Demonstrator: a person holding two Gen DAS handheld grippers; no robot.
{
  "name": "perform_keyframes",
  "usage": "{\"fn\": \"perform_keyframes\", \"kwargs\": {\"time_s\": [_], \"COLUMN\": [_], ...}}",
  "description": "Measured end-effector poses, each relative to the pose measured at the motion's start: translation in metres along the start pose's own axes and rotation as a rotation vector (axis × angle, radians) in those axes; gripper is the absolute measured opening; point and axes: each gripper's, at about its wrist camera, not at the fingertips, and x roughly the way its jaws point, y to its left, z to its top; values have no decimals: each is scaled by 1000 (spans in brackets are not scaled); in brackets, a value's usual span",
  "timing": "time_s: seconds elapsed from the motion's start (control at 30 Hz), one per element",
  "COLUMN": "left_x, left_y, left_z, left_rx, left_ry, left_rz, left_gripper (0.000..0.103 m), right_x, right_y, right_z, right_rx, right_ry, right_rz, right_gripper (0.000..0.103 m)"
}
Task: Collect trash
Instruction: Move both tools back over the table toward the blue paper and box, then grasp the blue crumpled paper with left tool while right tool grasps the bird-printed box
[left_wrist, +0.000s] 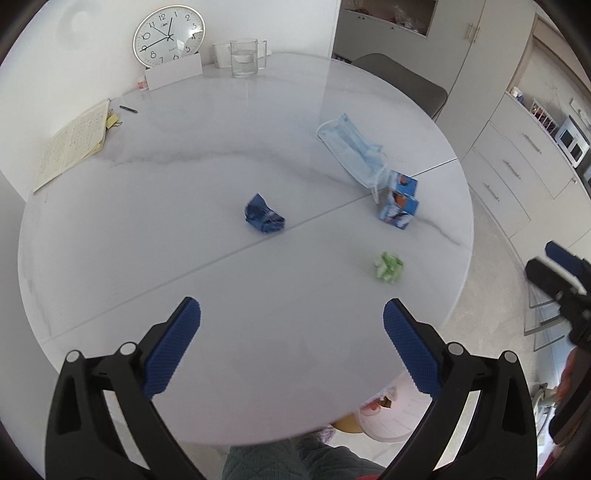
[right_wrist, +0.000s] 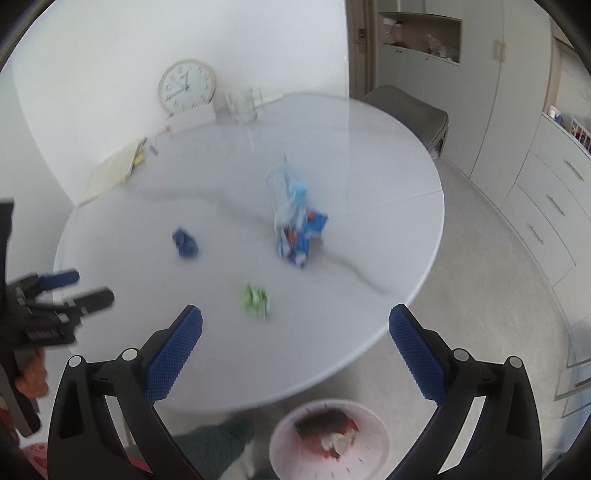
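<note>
Holding both tools above the near edge of the round white bench (left_wrist: 110, 229), you have your left hand-held gripper (left_wrist: 291, 314) spread wide with nothing between its blue pads, and your right hand-held gripper (right_wrist: 295, 319) spread just as wide and equally bare. The trash lies scattered ahead of you. A crumpled dark blue wrapper (left_wrist: 264, 214) sits near the middle of the bench, just beside the seam that crosses the top. A crumpled green wad (left_wrist: 388, 266) lies nearer to you and to the right, close to the bench edge; in your right wrist view it shows just ahead of the left pad, blurred. Farther back on the right, a pale blue face mask (left_wrist: 351, 147) rests with one end touching a small blue carton (left_wrist: 400, 199). At the far side stand a wall clock (left_wrist: 169, 35), a glass mug (left_wrist: 244, 58) and an open notebook (left_wrist: 74, 142), well apart from the trash. Below the bench edge, on the floor, your right wrist view shows a pink bin (right_wrist: 328, 439) with scraps already inside.
</note>
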Motion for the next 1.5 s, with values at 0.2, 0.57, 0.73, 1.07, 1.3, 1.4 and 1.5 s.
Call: {"fn": "perform_keyframes", "kwargs": {"time_s": [0.2, 0.57, 0.73, 1.07, 1.3, 1.4, 1.5], "left_x": [36, 118, 148, 175, 182, 186, 187], "left_y": [21, 41, 38, 31, 31, 36, 39], "left_z": [37, 81, 91, 96, 94, 94, 93], "left_rx": [51, 150, 170, 210, 220, 225, 223], "left_ry": [19, 83, 105, 150, 165, 191, 194], "left_rz": [-29, -90, -96, -97, -97, -119, -140], "left_gripper": [95, 95, 95, 83, 76, 51, 40], "right_x": [31, 104, 135, 195, 212, 215, 216], "right_y": [10, 21, 14, -1, -10, -9, -9], "right_z": [32, 50, 51, 48, 42, 44, 46], "right_rx": [75, 193, 241, 308, 329, 301, 292], "right_ry": [16, 89, 143, 252, 302, 307, 307], "right_rz": [-66, -184, -210, -252, -300, -300, -277], "right_gripper": [100, 100, 100, 100, 100, 100, 91]}}
